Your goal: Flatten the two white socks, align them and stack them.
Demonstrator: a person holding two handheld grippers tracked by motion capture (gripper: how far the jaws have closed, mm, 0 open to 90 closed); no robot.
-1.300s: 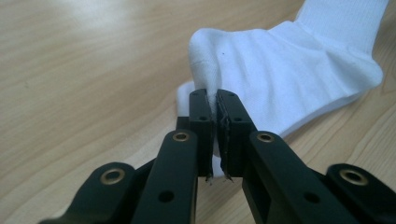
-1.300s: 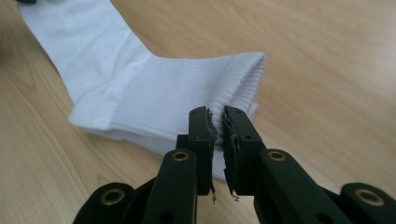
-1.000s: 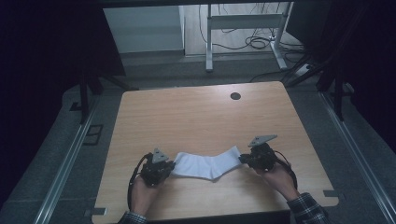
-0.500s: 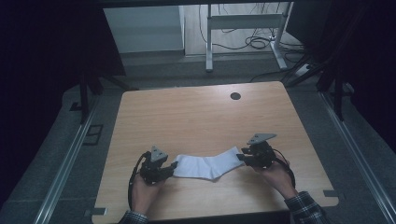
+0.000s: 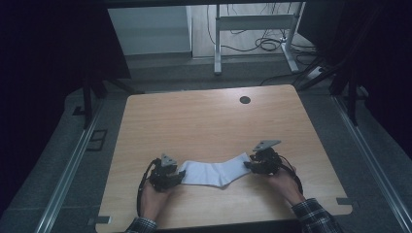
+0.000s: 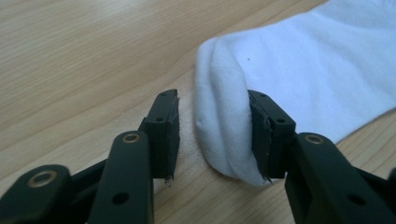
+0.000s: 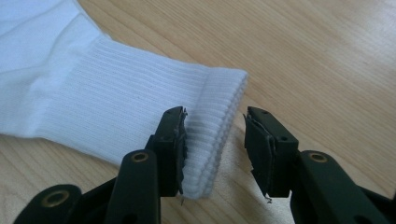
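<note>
Since a second ago my left gripper [image 5: 180, 174] has slid slightly outward, toward 9 o'clock, and the white sock [image 5: 216, 171] has settled flat. It lies near the table's [image 5: 204, 121] 6 o'clock edge, long axis running 9 to 3, toe at my left gripper, ribbed cuff at my right gripper [image 5: 248, 166]. Both sets of jaws stand apart: the left with the toe [image 6: 224, 126] between them against one pad, the right loosely straddling the cuff [image 7: 212, 135]. Bare wood lies open toward 12 o'clock, except for a cable hole [image 5: 245, 100].
</note>
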